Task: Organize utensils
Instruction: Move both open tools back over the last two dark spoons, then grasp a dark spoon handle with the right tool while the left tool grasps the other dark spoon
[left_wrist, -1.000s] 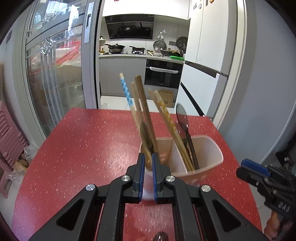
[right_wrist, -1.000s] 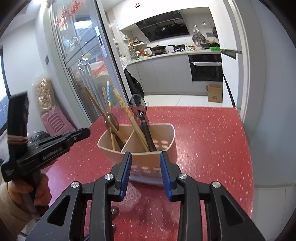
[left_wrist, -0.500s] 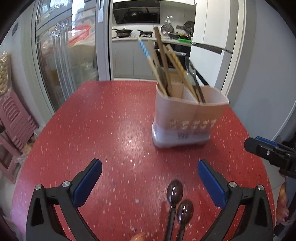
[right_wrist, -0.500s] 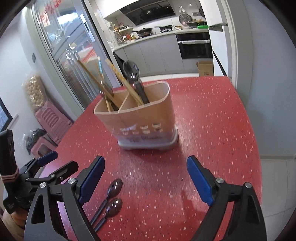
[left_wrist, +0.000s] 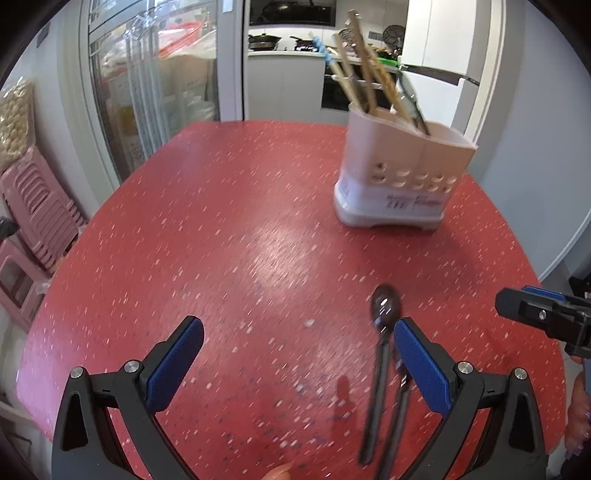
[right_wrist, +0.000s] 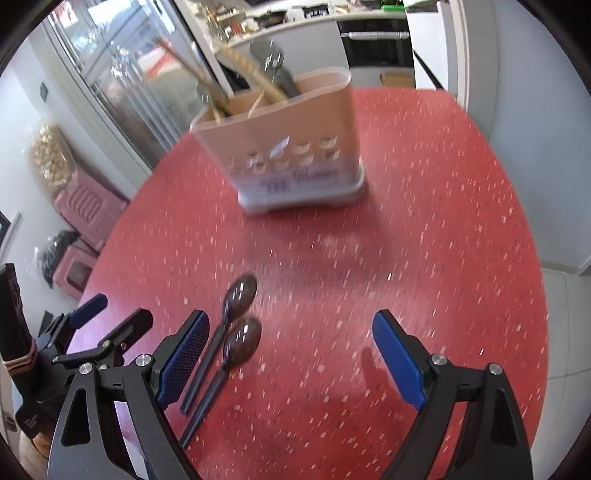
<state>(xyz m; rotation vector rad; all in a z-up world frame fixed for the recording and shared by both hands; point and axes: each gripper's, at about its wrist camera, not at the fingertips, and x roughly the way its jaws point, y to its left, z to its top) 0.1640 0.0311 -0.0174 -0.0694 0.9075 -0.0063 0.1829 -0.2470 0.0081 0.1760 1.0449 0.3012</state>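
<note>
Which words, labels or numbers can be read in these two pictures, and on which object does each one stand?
None can be read for certain.
Utensil holder: dark print on its white base, too blurred to read in both views.
Left tongs: small pale print on the black body, low in the right wrist view, too small to read.
Red table, two dark spoons, right tongs: no text visible.

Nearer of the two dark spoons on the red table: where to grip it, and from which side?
Grip the nearer spoon on its thin handle, just behind the bowl, coming down from above with the right gripper, jaws open, straddling the handle. It lies flat, so only the handle's sides offer purchase. The farther spoon lies close alongside, so clearance looks tight.
</note>
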